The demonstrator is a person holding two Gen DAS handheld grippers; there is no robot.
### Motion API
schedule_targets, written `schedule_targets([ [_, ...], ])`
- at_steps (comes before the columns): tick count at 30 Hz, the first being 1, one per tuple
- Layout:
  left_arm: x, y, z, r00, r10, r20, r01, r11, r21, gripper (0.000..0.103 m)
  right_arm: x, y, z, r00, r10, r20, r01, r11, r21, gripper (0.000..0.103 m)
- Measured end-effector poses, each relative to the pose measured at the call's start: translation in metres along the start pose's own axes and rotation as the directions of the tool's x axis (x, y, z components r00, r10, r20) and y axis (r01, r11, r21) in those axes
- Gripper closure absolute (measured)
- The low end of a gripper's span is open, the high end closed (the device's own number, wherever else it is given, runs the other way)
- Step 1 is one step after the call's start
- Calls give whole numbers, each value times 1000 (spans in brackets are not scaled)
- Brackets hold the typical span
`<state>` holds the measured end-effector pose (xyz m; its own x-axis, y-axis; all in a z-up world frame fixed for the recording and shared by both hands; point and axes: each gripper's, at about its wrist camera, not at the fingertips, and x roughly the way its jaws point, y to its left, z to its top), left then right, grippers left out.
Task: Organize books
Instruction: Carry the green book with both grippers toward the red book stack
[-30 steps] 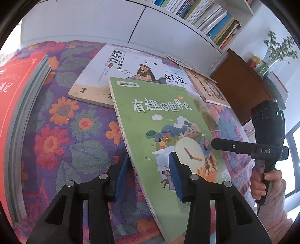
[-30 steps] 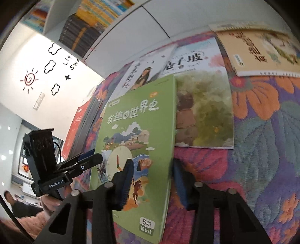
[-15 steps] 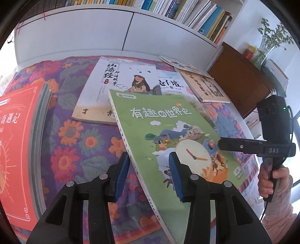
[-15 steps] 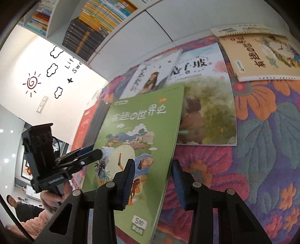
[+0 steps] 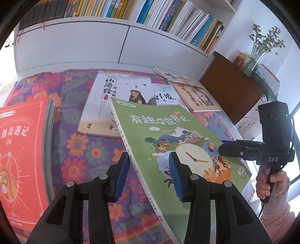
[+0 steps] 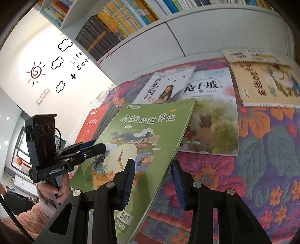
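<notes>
A thin green picture book (image 5: 168,131) (image 6: 150,131) hangs tilted above the floral tablecloth (image 5: 84,150), held at both side edges. My left gripper (image 5: 148,176) is shut on its spine edge, one pad on the cover and the other beneath. In the right wrist view, the left gripper (image 6: 101,148) pinches that same edge. My right gripper (image 6: 152,180) is shut on the opposite edge near the bottom corner, and the right gripper (image 5: 223,148) shows from the side in the left wrist view.
A red-covered stack of books (image 5: 18,140) lies at the left. A white book (image 5: 112,97), a pale blue one (image 6: 211,112) and a tan one (image 6: 266,84) lie flat behind. A full bookshelf (image 5: 168,15) stands at the back, and a brown cabinet (image 5: 230,84) with a vase (image 5: 256,54) at the right.
Both grippers have risen with the green book held between them. The book sits higher off the cloth, and more of the bookshelf has come into view.
</notes>
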<state>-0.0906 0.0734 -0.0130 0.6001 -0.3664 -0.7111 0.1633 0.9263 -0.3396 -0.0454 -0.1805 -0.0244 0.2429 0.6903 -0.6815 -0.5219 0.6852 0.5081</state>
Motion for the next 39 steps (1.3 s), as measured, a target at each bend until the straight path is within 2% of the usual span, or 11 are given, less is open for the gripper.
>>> schedule_targets([
  [7,-19,9,4,999,-21,42,21,1000,10,63,-5,23,4,1000,-21,22,22,997,-70,63],
  [11,-36,19,9,997,-6,80,5,1000,14,63,-7,44,9,998,-33,45,38,991,-128,63],
  [16,-57,33,15,994,-13,108,11,1000,22,64,-9,81,18,993,-50,107,75,966,-246,63],
  [19,-53,47,12,991,112,69,-113,993,22,63,-6,99,29,993,-35,113,65,959,-277,63],
  [22,-37,74,4,998,64,-16,-65,996,-68,63,14,93,34,998,-33,46,43,973,-227,63],
  [25,-23,88,-6,988,129,-81,-138,985,-103,63,41,66,23,999,-23,-44,16,990,-143,63],
  [27,-20,87,-8,987,131,-93,-140,985,-100,63,62,34,16,993,41,-108,-43,999,-10,63],
  [29,-16,81,-5,979,167,-118,-176,981,-75,63,77,13,10,986,90,-139,-79,993,88,63],
  [33,-5,66,-6,960,240,-142,-243,970,-4,63,103,-4,1,969,172,-174,-138,972,192,63],
  [37,1,68,-10,957,234,-169,-237,972,5,62,114,-2,-2,962,219,-164,-184,961,204,58],
  [39,12,69,-13,953,187,-237,-195,981,-10,62,119,-8,2,950,276,-148,-234,940,249,53],
])
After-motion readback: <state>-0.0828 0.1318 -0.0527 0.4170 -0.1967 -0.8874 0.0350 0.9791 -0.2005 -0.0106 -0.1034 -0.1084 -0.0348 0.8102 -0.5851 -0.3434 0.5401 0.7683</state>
